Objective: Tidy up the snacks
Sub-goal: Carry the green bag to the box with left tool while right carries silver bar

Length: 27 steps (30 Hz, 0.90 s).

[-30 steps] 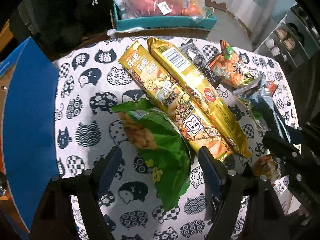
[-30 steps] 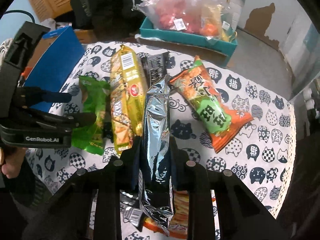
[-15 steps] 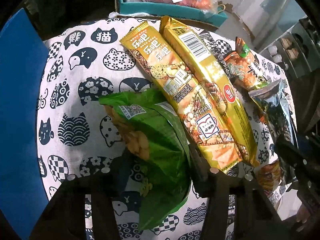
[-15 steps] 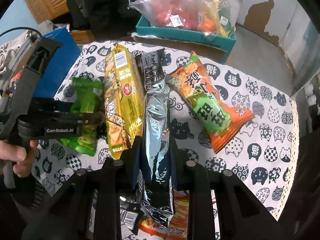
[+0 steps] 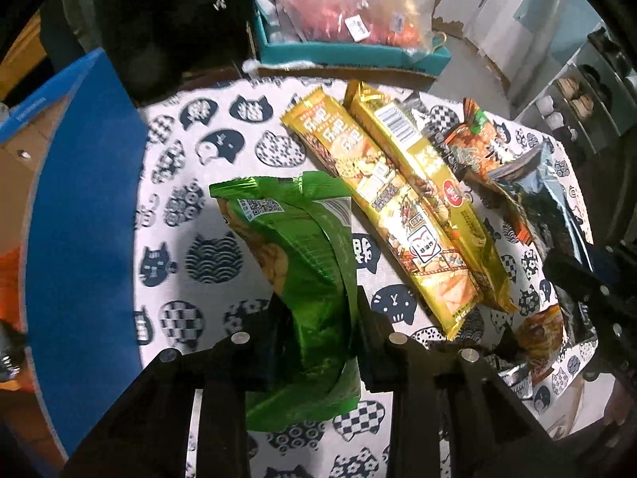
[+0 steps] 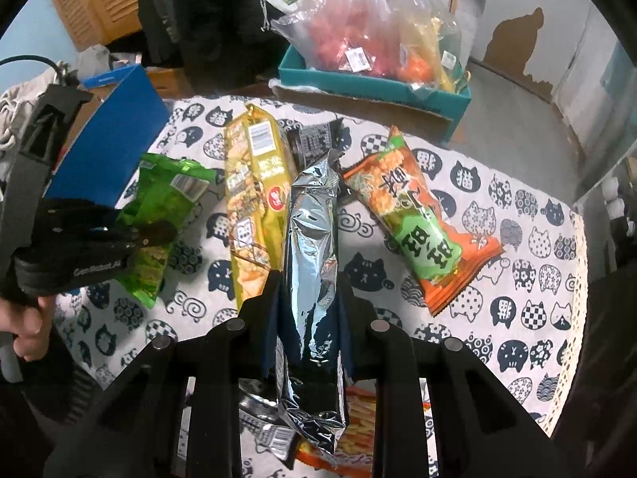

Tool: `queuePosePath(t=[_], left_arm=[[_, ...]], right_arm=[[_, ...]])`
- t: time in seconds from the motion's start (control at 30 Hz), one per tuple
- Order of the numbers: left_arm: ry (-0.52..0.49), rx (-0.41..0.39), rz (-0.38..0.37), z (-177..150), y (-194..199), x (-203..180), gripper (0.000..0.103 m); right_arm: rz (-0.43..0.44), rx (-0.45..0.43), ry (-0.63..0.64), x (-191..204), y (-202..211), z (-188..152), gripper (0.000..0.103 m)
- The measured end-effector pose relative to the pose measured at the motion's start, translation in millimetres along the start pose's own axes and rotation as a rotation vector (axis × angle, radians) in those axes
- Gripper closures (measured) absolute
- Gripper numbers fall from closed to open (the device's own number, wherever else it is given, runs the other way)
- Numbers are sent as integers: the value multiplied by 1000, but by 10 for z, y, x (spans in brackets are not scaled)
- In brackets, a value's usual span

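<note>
1. Left gripper [image 5: 316,314]: its jaws have just been closing and are now clamped on the lower half of the green snack bag [image 5: 302,263]. The bag is crumpled between the pads, its top end fanning out toward the far side. Whether its bottom edge touches the cloth I cannot tell.
2. Right gripper [image 6: 308,298]: clamped on the silver foil packet [image 6: 312,239], which stands lengthwise between the jaws and sticks out past both ends of them.
3. Surface: covered by a white tablecloth [image 5: 223,159] printed with dark cat heads.
4. Two long gold snack packs [image 5: 398,207] lie side by side, touching, just right of the green bag in the left wrist view; the nearer one shows its front, the farther one its barcode.
5. Orange-and-green snack bag [image 6: 418,223] lies flat to the right of the foil packet in the right wrist view, angled, apart from the gold packs.
6. A small dark packet [image 6: 314,141] peeks out beyond the gold packs, partly hidden behind the foil.
7. Blue box [image 5: 83,207] stands at the left edge of the surface.
8. Teal box [image 6: 374,87] past the far edge holds a clear plastic bag of red and orange contents [image 6: 370,24].
9. A hand [image 6: 24,322] grips the left gripper's handle at the picture's left edge.
</note>
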<state>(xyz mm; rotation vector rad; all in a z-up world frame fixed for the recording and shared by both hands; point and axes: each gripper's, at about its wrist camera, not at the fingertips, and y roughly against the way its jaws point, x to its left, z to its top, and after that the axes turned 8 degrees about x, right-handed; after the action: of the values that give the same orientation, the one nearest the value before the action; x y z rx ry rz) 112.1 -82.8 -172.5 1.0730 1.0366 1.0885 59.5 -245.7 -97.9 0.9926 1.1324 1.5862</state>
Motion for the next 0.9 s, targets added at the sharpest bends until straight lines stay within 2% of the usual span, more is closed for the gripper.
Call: queuePosePath(t=[0.47,0.67,0.9], left_arm=[[-36,-139,57,-179,652,147,73],[-49,-213,105,-273,955,255,73],[-31,-249,98,-356,1169,437,73]], right_arm=[[-2,-72,8,292,316,150,80],[7,-108,25,458,452,223,80],[20,-119,44,660,503,323,80]])
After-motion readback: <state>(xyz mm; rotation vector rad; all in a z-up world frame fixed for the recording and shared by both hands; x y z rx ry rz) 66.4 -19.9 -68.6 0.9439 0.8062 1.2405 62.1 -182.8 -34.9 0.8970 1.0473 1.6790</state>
